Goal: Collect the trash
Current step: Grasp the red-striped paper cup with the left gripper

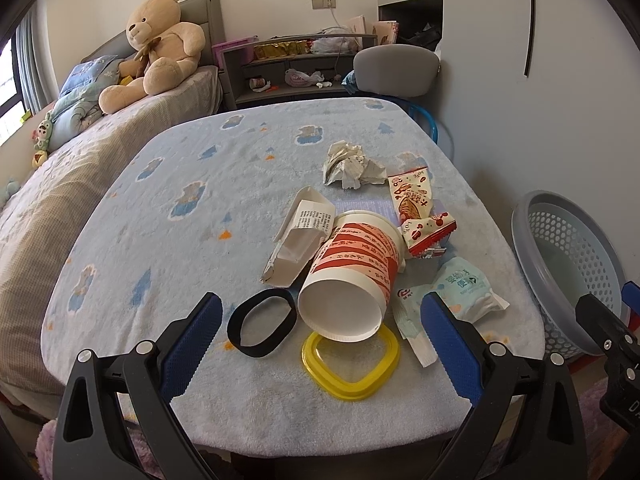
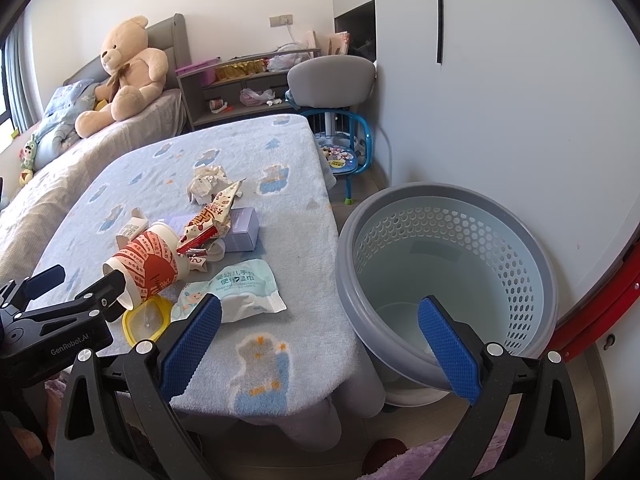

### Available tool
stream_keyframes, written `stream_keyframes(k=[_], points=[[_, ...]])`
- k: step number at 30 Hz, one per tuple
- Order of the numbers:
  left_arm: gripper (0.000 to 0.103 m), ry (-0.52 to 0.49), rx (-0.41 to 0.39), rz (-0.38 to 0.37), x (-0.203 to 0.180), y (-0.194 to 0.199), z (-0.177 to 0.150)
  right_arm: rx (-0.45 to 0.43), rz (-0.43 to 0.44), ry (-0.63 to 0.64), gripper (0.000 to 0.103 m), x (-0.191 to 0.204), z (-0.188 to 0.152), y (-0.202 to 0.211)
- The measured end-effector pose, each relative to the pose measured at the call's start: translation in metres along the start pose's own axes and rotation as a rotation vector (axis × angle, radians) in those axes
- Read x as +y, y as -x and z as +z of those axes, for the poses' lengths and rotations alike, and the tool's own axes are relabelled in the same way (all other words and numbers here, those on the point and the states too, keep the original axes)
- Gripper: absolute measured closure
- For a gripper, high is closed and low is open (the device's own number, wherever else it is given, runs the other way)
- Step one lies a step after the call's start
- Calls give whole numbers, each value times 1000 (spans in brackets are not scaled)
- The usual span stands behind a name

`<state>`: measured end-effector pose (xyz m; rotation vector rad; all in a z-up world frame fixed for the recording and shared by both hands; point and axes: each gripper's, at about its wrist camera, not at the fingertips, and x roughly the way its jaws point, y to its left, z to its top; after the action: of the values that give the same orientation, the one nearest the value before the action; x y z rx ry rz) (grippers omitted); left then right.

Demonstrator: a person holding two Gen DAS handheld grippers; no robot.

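- Left wrist view first: the left tool hangs wide open over the near edge of the counter, nothing between its blue pads, with the tipped paper cup lying on its side right ahead.
- Trash sits in a heap on the right half of the counter: a black band just left of the cup, a yellow plastic ring partly under the cup's mouth, a torn carton touching its left flank, snack wrappers behind it, crumpled paper farther back, and a wet-wipe packet to the right.
- Over on the right wrist view, the right tool is spread just as wide and empty, poised above the gap between the counter's edge and the grey perforated basket on the floor to the right.
- Risk watch: the cup is round and on its side, so a off-centre squeeze could roll it or crush it.
- It overlaps the ring and carton, so lifting may drag neighbours off the near edge.
- The packet looks slick and flat; pads could slide over it on that fluffy cover.
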<state>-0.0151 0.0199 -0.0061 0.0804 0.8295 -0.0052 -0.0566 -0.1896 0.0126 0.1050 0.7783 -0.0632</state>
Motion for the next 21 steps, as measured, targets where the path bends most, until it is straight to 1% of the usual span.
stream_keyframes(k=[3, 7, 8, 11, 16, 21], points=[[8, 14, -1, 11, 6, 2, 2, 4, 9, 2, 6, -4, 1, -2], [8, 32, 6, 20, 17, 0, 1, 18, 29, 15, 6, 3, 3, -5], [8, 36, 10, 20, 21, 0, 1, 20, 37, 15, 6, 4, 1, 0], [8, 41, 25, 13, 28, -4, 2, 31, 49, 19, 6, 9, 1, -5], [8, 34, 53, -18, 33, -9, 4, 24, 57, 5, 6, 8, 3, -8], [8, 34, 54, -59, 30, -8, 11, 32, 71, -17, 6, 4, 2, -12]])
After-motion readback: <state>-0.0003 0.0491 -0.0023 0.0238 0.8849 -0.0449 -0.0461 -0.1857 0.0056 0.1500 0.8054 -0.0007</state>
